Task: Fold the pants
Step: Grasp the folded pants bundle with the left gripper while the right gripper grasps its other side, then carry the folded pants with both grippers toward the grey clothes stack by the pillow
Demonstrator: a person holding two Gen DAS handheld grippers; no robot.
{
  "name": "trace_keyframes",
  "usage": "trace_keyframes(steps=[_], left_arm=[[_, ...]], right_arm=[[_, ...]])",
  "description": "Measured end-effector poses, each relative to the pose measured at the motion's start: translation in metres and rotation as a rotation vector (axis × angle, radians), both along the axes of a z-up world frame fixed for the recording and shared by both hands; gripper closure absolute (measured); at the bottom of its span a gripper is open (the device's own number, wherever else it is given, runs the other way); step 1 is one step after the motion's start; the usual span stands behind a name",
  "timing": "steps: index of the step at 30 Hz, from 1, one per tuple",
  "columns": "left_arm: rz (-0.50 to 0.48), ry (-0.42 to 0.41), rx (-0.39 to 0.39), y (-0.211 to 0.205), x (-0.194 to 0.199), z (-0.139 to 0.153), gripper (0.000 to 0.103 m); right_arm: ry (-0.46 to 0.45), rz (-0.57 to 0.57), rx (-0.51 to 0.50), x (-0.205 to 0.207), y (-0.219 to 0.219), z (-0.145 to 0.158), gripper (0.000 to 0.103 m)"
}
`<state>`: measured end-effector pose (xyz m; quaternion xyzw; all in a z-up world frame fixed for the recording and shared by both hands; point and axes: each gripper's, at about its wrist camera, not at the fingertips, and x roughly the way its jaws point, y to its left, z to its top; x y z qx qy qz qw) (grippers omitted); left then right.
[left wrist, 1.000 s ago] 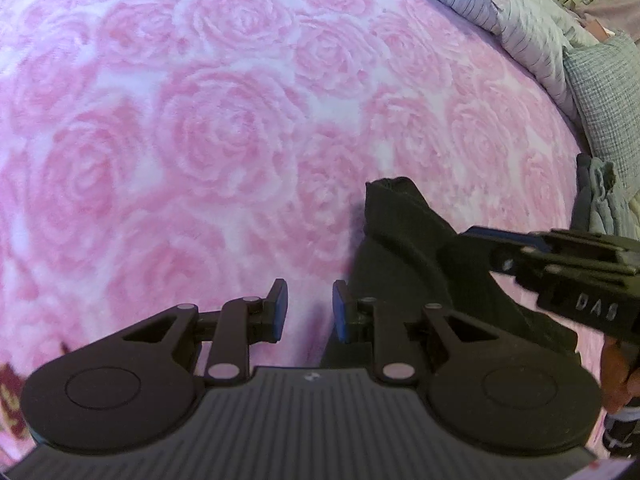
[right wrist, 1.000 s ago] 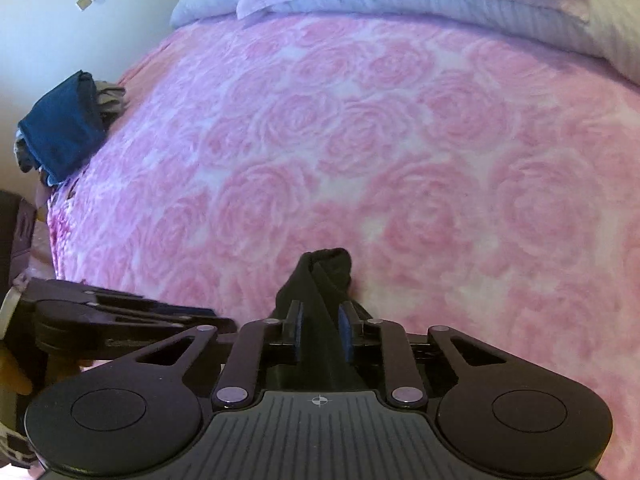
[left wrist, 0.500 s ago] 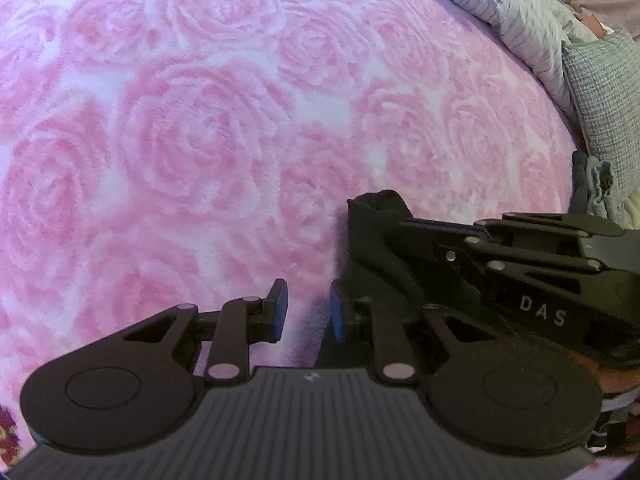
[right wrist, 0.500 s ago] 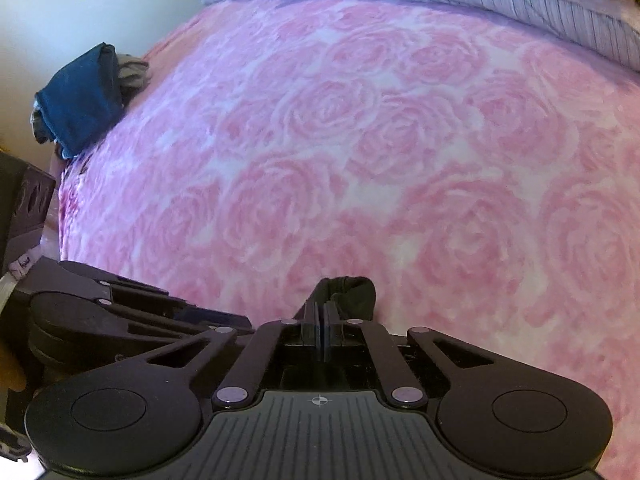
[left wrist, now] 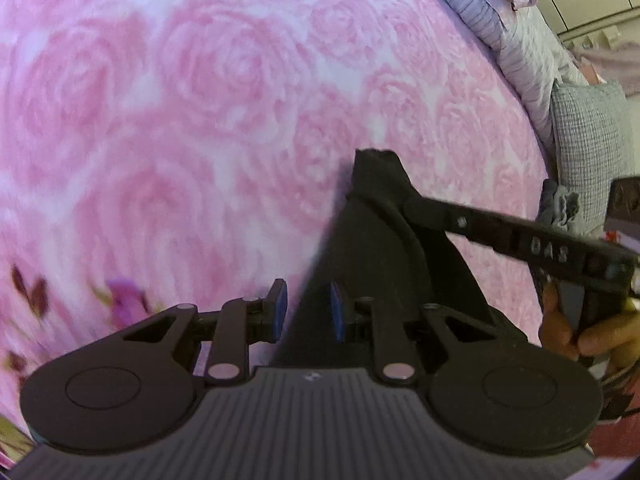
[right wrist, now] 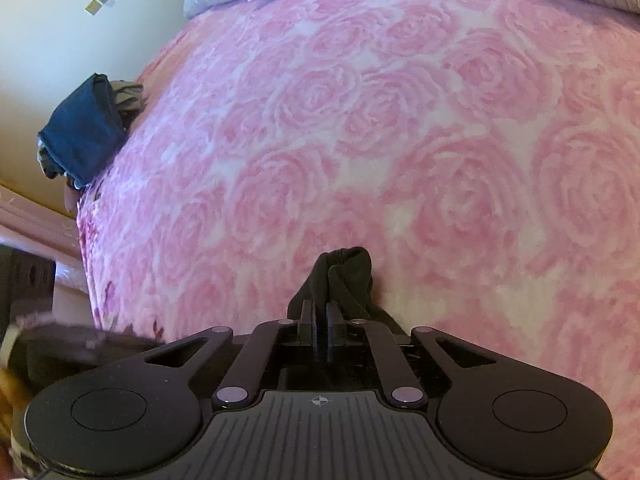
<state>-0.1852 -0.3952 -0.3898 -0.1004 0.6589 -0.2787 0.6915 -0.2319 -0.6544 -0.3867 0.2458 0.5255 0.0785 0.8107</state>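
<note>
Black grippers [left wrist: 306, 316], blue pads [left wrist: 280, 310], "DAS" mark.

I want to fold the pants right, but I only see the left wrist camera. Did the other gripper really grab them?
Observer: Yes. In the right wrist view the right gripper is shut on the black pants, and a bunch of fabric pokes out past its fingers.
Operator: Is anything else over on that side?
Observer: A folded dark blue cloth lies at the left edge of the pink rose blanket, near the wall.
Operator: Is it touching the pants?
Observer: No, a wide stretch of bare blanket lies between them.
</note>
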Motion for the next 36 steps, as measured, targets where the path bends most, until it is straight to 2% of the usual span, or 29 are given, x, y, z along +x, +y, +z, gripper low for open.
trace_keyframes(steps=[10, 12, 14, 16, 18, 21, 22, 24, 25, 26, 28, 31, 33, 34, 35, 36], left_arm=[[0.060, -0.006, -0.024, 0.003, -0.006, -0.003, 0.085], [0.059, -0.014, -0.021, 0.001, -0.007, -0.004, 0.085], [0.058, -0.022, -0.023, 0.001, -0.008, -0.005, 0.085], [0.055, -0.039, -0.025, -0.001, -0.012, -0.005, 0.084], [0.041, -0.058, -0.020, -0.004, -0.017, -0.006, 0.083], [0.044, -0.074, -0.010, -0.005, -0.020, -0.006, 0.083], [0.044, -0.071, -0.010, -0.004, -0.019, -0.007, 0.083], [0.035, -0.072, 0.001, -0.003, -0.019, -0.006, 0.083], [0.031, -0.074, 0.005, -0.002, -0.019, -0.005, 0.083], [0.032, -0.075, 0.012, 0.000, -0.018, -0.004, 0.083], [0.031, -0.094, 0.029, 0.004, -0.017, 0.001, 0.085], [0.006, -0.136, 0.043, 0.004, -0.018, 0.013, 0.086], [-0.034, -0.166, 0.021, 0.000, -0.021, 0.022, 0.086], [-0.065, -0.176, 0.018, -0.003, -0.023, 0.024, 0.086], [-0.102, -0.181, 0.027, -0.007, -0.026, 0.024, 0.086], [-0.124, -0.182, 0.044, -0.011, -0.027, 0.023, 0.086]], right_arm=[[-0.015, 0.089, 0.006, 0.018, 0.004, -0.013, 0.100], [-0.049, 0.112, -0.039, 0.015, 0.009, -0.009, 0.103], [-0.095, 0.100, -0.134, 0.008, 0.013, -0.001, 0.103], [-0.080, -0.016, -0.168, 0.000, 0.004, -0.005, 0.103], [-0.029, -0.171, -0.072, -0.008, -0.012, -0.020, 0.103], [-0.030, -0.311, 0.016, -0.017, -0.023, -0.027, 0.103], [-0.026, -0.350, -0.025, -0.018, -0.026, -0.026, 0.103], [-0.025, -0.448, -0.333, -0.020, -0.035, -0.016, 0.103], [-0.029, -0.483, -0.399, -0.024, -0.043, -0.009, 0.103], [-0.044, -0.504, -0.344, -0.033, -0.055, 0.000, 0.103], [-0.079, -0.502, -0.194, -0.056, -0.061, 0.016, 0.103], [-0.147, -0.368, -0.205, -0.094, -0.032, 0.042, 0.103], [-0.162, -0.221, -0.138, -0.113, -0.008, 0.041, 0.103], [-0.135, -0.176, -0.133, -0.118, -0.001, 0.034, 0.103], [-0.078, -0.165, -0.173, -0.122, 0.004, 0.023, 0.103], [-0.015, -0.203, -0.252, -0.128, 0.002, 0.009, 0.103]])
